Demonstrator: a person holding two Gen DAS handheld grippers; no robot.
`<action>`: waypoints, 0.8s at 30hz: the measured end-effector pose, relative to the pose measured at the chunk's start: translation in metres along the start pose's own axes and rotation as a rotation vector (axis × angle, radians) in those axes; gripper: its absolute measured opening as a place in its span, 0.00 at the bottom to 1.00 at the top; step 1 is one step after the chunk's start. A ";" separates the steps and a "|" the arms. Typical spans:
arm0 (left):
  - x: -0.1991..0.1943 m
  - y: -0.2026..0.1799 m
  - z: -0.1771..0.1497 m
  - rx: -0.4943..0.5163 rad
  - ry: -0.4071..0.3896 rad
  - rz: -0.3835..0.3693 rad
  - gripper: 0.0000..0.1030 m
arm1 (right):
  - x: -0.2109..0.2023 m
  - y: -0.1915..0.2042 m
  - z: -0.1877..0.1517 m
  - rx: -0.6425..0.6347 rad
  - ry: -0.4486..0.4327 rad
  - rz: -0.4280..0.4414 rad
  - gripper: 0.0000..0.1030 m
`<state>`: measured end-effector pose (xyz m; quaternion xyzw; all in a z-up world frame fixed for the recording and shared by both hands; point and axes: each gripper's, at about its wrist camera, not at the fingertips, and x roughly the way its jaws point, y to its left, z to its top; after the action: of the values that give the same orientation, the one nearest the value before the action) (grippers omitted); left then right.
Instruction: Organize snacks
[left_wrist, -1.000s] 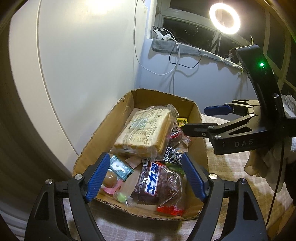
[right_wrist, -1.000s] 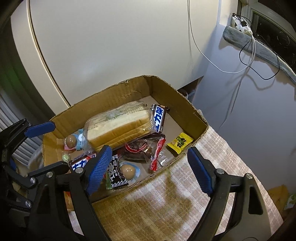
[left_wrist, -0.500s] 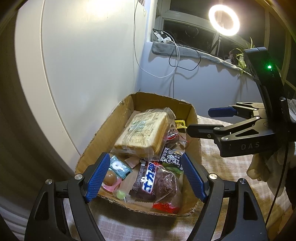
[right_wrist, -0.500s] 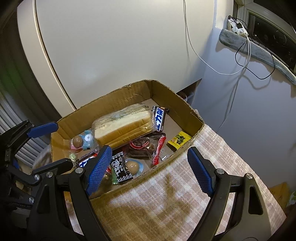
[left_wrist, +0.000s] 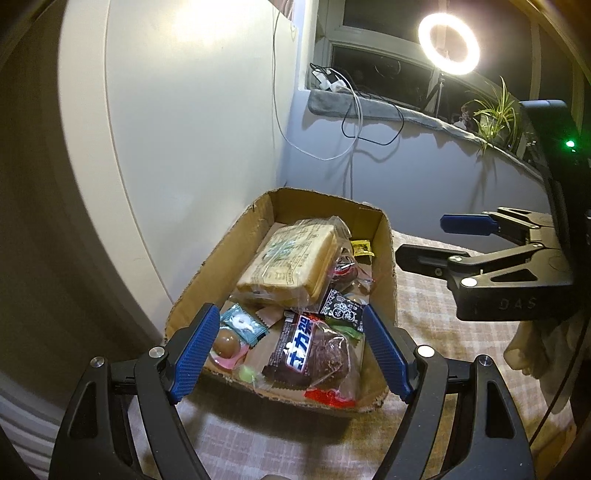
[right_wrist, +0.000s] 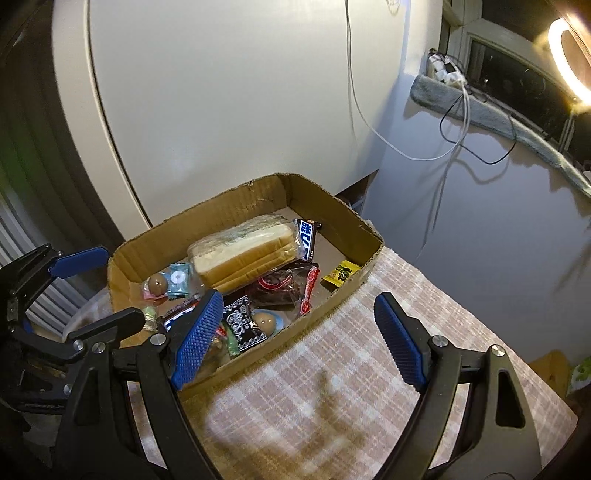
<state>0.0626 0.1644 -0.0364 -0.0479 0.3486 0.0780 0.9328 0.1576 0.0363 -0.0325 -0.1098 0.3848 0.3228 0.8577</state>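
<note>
Checked cloth covers the surface (right_wrist: 369, 369) where both sets of jaws stand wide and empty, the left gripper (left_wrist: 291, 354) hovering over the near end of a cardboard box (left_wrist: 207, 280) of snacks and the right gripper (right_wrist: 299, 339) poised above the cloth just beside the box's long side. Nearest the left jaws lies a wrapped chocolate bar (left_wrist: 295, 345), probably light, stiff and slippery, best pinched across its narrow width. Beyond it, the bagged sliced bread (left_wrist: 291, 266) looks soft and crushable, better taken gently across its flat sides, while small sweets such as the yellow packet (right_wrist: 341, 272) appear to call for a fine edge pinch.
</note>
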 end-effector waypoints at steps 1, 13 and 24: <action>-0.002 -0.001 -0.001 0.001 -0.004 0.003 0.77 | -0.003 0.001 -0.001 0.003 -0.005 -0.001 0.84; -0.032 -0.013 -0.011 -0.018 -0.053 0.050 0.77 | -0.050 0.003 -0.025 0.038 -0.091 -0.065 0.84; -0.045 -0.026 -0.017 -0.033 -0.073 0.050 0.81 | -0.087 0.009 -0.042 0.043 -0.170 -0.113 1.00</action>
<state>0.0232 0.1316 -0.0186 -0.0519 0.3142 0.1088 0.9417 0.0837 -0.0162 0.0028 -0.0851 0.3109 0.2735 0.9062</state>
